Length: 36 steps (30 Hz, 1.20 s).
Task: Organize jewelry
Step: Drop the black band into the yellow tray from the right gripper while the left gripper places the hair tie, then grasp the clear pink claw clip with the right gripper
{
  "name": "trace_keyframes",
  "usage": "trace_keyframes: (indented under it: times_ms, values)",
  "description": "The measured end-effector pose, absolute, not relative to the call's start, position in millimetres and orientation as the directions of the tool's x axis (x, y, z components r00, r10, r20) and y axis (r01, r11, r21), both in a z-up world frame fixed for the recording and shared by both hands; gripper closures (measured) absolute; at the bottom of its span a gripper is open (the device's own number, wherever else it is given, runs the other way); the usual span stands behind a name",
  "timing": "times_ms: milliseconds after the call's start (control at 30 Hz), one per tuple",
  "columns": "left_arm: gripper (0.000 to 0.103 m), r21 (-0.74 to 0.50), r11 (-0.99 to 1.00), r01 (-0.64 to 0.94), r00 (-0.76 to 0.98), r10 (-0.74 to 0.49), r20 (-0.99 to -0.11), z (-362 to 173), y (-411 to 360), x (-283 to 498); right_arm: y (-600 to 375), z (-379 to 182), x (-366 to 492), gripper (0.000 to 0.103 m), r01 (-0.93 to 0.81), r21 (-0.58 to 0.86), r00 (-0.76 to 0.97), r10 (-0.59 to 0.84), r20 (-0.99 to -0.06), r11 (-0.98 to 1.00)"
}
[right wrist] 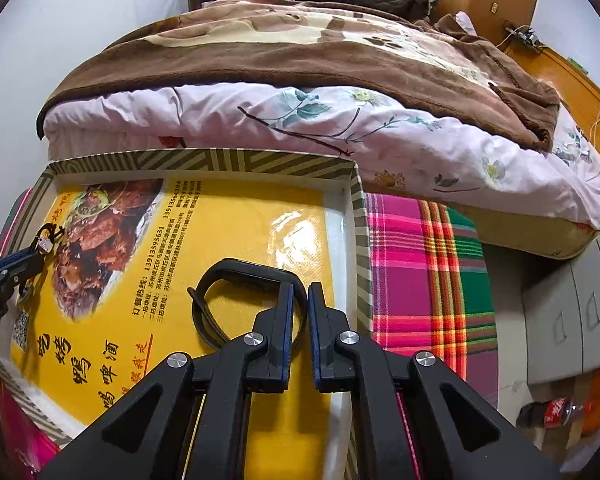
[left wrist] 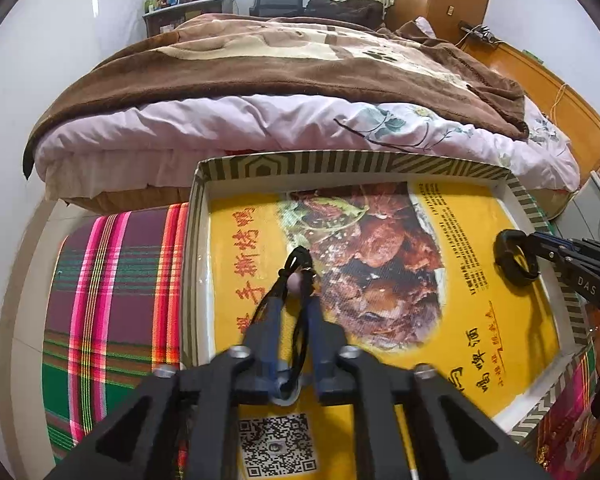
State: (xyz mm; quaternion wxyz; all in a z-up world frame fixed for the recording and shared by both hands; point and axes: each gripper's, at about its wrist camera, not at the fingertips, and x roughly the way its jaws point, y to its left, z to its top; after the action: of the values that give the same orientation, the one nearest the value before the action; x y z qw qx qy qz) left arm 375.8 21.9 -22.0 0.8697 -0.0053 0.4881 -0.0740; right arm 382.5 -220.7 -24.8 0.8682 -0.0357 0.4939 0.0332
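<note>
A shallow box (left wrist: pixel 204 208) with a striped rim is seen on a plaid cloth (left wrist: pixel 112 280) in front of a bed (left wrist: pixel 300 132). The floor of the box is covered by a yellow printed sheet (left wrist: pixel 480 320) with a food photo and a square code.

Over the left part of the box, a black cord necklace (left wrist: pixel 300 258) with a pale bead is found between the fingers of the left gripper (left wrist: pixel 296 280). The fingers are parted a little; the bead sits in the gap and the cord runs down along both blue pads. Whether the pads press on the bead cannot be told.

Near the right wall of the box, a black wristband (right wrist: pixel 240 272) is laid on the yellow sheet. The right gripper (right wrist: pixel 300 292) is held over it with its fingers brought almost together, only a thin slit being left. One loop of the band is crossed by the fingertips, yet a grip on it cannot be told.
</note>
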Motion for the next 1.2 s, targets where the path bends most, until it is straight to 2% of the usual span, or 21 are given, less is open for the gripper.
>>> trace_keyframes:
  times_ms: [100, 233, 267, 367, 400, 433, 800, 967, 1100, 1200]
  values:
    - [0.073, -0.096, 0.988, 0.122, 0.513, -0.145, -0.846, -21, 24, 375, -221, -25, 383, 0.093, -0.093, -0.024, 0.513, 0.028, -0.858, 0.995]
    - [0.052, -0.096, 0.988, 0.123, 0.509, -0.145, -0.848, -20, 23, 374, -219, -24, 382, 0.089, -0.101, -0.025, 0.514, 0.03, -0.857, 0.995]
    - [0.05, -0.1, 0.987, 0.124, 0.508, -0.15, -0.848, -20, 23, 374, -219, -23, 381, 0.087, -0.101, -0.024, 0.517, 0.032, -0.855, 0.995]
    - [0.046, -0.106, 0.987, 0.119, 0.504, -0.152, -0.85, -17, 23, 372, -218, -19, 379, 0.076, -0.102, -0.014, 0.52, 0.042, -0.853, 0.995]
    - [0.043, -0.104, 0.988, 0.118, 0.505, -0.149, -0.85, -16, 23, 371, -218, -17, 378, 0.07, -0.105, -0.01, 0.523, 0.047, -0.851, 0.994]
    - [0.039, -0.1, 0.988, 0.119, 0.509, -0.147, -0.848, -13, 23, 369, -218, -15, 376, 0.068, -0.108, -0.009, 0.526, 0.05, -0.849, 0.994]
    - [0.033, -0.128, 0.98, 0.154, 0.588, -0.195, -0.785, 37, 30, 306, -236, 35, 315, 0.068, -0.142, 0.052, 0.6, 0.128, -0.79, 0.988]
    - [0.025, -0.165, 0.977, 0.137, 0.639, -0.215, -0.739, 57, 44, 257, -254, 49, 267, 0.066, -0.134, 0.084, 0.621, 0.15, -0.769, 0.987]
    - [0.025, -0.207, 0.969, 0.134, 0.66, -0.243, -0.711, 66, 52, 218, -270, 53, 224, 0.056, -0.105, 0.121, 0.644, 0.16, -0.748, 0.987]
    - [0.023, -0.197, 0.972, 0.128, 0.672, -0.231, -0.704, 68, 55, 191, -283, 50, 195, 0.054, -0.065, 0.137, 0.66, 0.145, -0.737, 0.988]
